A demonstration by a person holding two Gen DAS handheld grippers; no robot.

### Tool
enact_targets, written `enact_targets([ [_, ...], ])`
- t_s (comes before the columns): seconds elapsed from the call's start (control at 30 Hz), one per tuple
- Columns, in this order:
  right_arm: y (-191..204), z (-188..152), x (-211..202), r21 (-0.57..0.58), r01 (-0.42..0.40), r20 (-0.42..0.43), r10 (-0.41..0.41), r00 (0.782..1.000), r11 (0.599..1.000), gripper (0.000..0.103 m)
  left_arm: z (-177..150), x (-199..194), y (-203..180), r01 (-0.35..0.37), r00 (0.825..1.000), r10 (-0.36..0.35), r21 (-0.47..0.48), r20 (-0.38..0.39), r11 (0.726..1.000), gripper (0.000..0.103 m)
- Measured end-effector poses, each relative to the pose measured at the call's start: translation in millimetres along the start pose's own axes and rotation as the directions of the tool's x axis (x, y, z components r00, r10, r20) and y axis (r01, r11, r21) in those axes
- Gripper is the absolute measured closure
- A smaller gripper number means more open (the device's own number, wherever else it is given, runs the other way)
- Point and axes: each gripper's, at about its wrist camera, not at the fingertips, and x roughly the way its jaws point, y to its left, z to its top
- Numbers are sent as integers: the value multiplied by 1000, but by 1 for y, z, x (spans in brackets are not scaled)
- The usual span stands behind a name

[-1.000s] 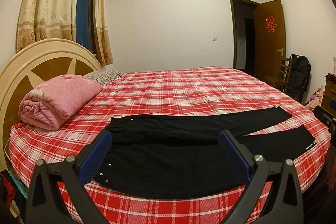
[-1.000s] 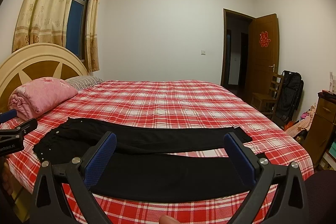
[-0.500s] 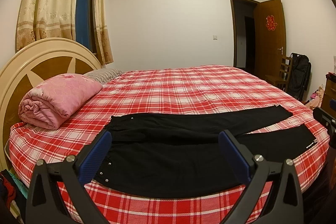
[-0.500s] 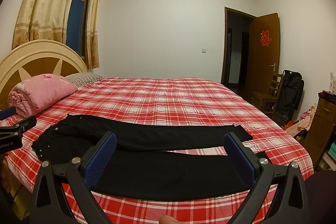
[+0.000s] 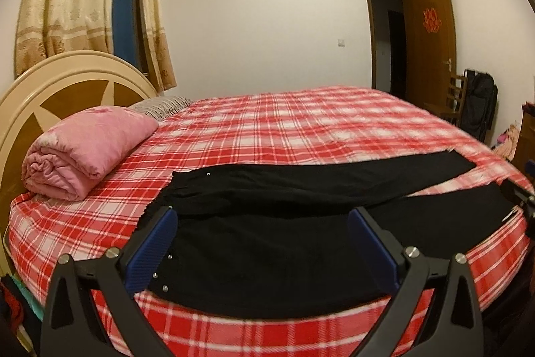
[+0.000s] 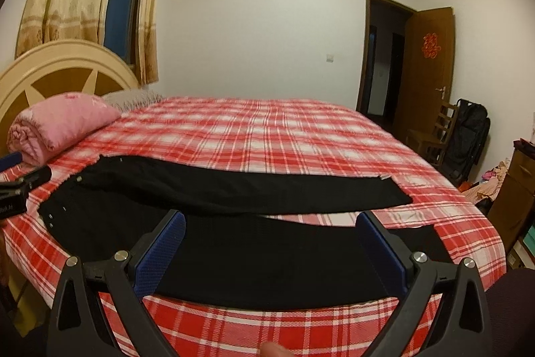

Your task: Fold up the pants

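The pants (image 5: 267,243) lie flat along the bed's (image 5: 301,136) near edge, waist toward the headboard (image 5: 50,89), legs slightly parted. They look soft, light and limp, likely to sag and drag, so pinch at waistband and hem. Left gripper (image 5: 260,243) and right gripper (image 6: 271,243) hover with fingers spread, holding nothing.

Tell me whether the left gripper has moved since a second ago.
Yes. The left gripper has dipped down and closer to the pants: against the headboard, the bed now sits higher and larger in its view.
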Motion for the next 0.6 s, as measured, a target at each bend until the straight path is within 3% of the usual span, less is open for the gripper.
enact_targets([
  [0.07,-8,-3,21,1,-1,-39,1,999,1000,1,1,28,16,-20,999,21,22,-36,1000,0],
  [0.2,-40,-2,76,15,10,-138,-8,990,1000,1,12,87,65,-138,986,144,72,-88,988,0],
  [0.3,-73,4,114,45,32,-206,-22,978,998,1,25,137,115,-229,962,237,74,-133,971,0],
  [0.47,-136,20,171,115,84,-298,-47,954,990,2,35,225,168,-187,948,191,40,-254,982,0],
  [0.6,-183,26,211,134,176,-354,-119,928,975,6,34,289,183,-140,930,138,18,-341,990,16],
])
